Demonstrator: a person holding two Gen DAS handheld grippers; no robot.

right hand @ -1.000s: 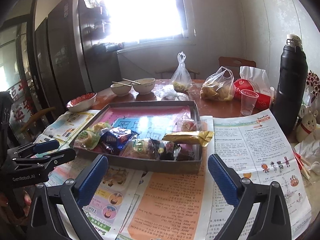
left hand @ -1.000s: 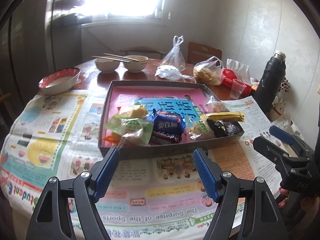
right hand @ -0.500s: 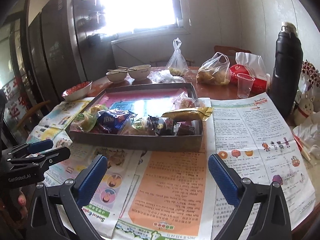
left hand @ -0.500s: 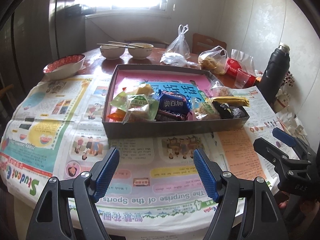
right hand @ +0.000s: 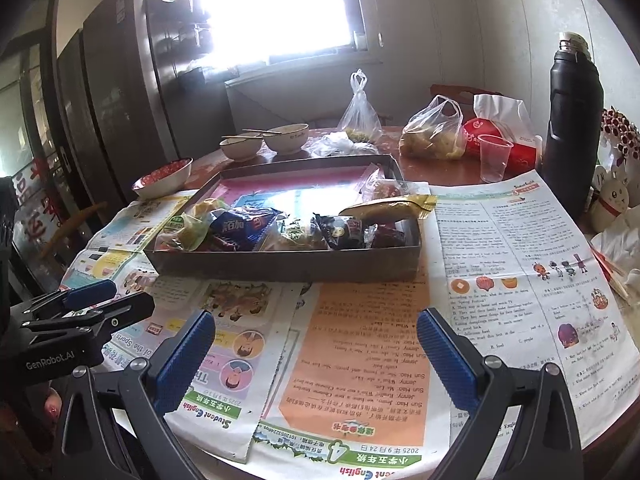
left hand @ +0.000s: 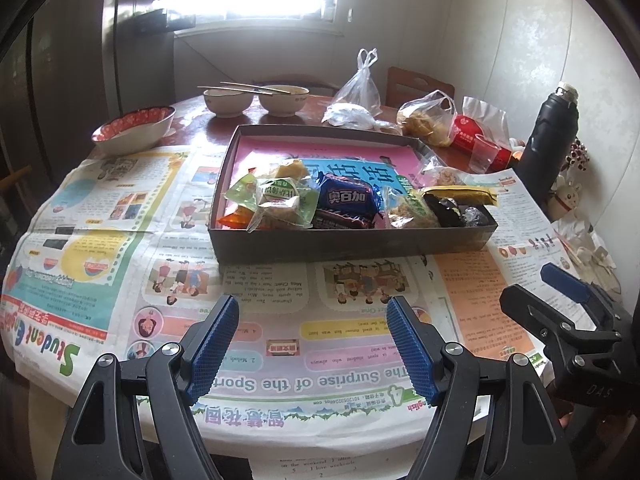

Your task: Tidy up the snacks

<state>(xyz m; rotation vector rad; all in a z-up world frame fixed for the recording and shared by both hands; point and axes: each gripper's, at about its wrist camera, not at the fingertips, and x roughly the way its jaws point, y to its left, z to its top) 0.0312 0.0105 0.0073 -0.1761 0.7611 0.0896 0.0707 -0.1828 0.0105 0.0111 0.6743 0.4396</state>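
A shallow dark box [left hand: 352, 242] [right hand: 280, 266] sits mid-table on newspaper. Several wrapped snacks lie bunched along its near side: a green packet [left hand: 280, 196], a blue packet [left hand: 346, 200] [right hand: 244, 224], a dark packet [left hand: 444, 210] and a yellow packet [left hand: 460, 192] [right hand: 388, 206] resting on the right rim. My left gripper [left hand: 310, 344] is open and empty, over the newspaper short of the box. My right gripper [right hand: 316, 352] is open and empty, also short of the box, to the right of the left one [right hand: 80, 312].
Newspaper sheets [left hand: 120, 216] cover the near table. Behind the box stand two bowls with chopsticks [left hand: 256, 98], a red-rimmed bowl [left hand: 134, 128], tied plastic bags [left hand: 360, 96], a clear plastic cup [right hand: 494, 158] and a tall black flask [right hand: 574, 120] at the right.
Both grippers have drawn back toward the near table edge, away from the box. Both stay open and empty. The snacks in the box have not moved.
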